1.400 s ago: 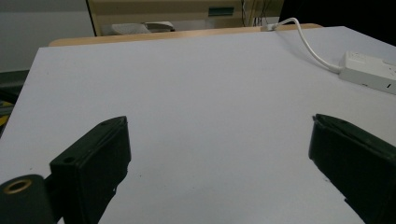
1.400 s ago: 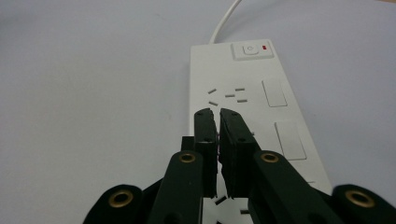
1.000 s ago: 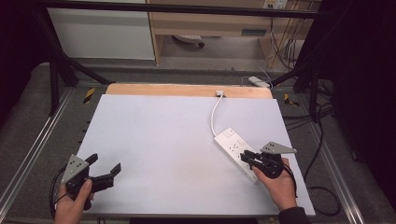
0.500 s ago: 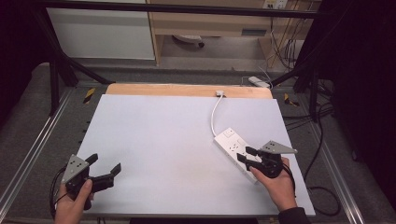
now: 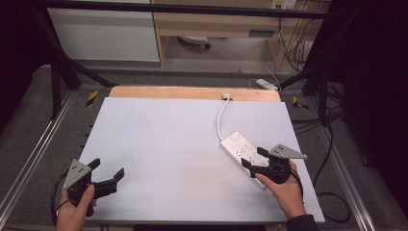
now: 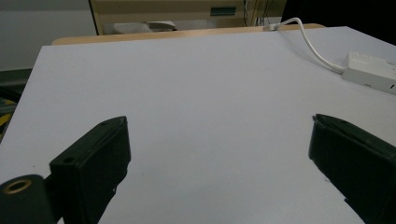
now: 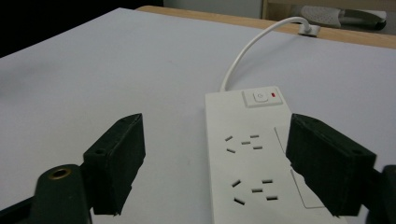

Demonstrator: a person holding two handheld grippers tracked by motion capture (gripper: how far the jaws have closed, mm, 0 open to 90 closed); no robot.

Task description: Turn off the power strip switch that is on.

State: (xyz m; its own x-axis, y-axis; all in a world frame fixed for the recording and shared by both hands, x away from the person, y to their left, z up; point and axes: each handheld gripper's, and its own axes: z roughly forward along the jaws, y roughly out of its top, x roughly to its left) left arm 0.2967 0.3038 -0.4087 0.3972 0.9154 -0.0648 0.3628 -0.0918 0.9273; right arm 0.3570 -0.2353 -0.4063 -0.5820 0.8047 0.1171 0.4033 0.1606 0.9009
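1. My right claw point(image 5: 254, 158) hangs over the near end of the white power strip point(image 5: 242, 151), jaws spread wide with nothing between them. In the right gripper view the strip point(image 7: 252, 158) runs up between the two jaws, nearer the right one, which overlaps its right edge.

2. The power strip lies on the bench point(image 5: 168, 134) towards the right edge, about halfway between the far and near edges, and skewed to them. Its switch point(image 7: 262, 97) sits at the far end.

3. The white cable point(image 5: 222, 115) curves from the strip's far end to a plug point(image 5: 227, 96) at the bench's far edge, where the wooden border point(image 5: 192, 92) shows.

4. My left claw point(image 5: 107, 172) rests at the near left corner of the bench, jaws likewise apart and empty, well apart from the strip.

5. Risk, off-centre closure: since the strip sits closer to one jaw, I judge that closing now would push it sideways before both jaws bite, turning it on the smooth bench.

6. Risk, cable drag: if I lift or pull the strip towards the near edge, the cable could go taut and tug the strip out of a light hold.

7. Risk, slip: the casing looks smooth and hard, so a shallow pinch on its long sides may let it slide out.

8. Risk, switch: a jaw placed too far forward could press the switch.
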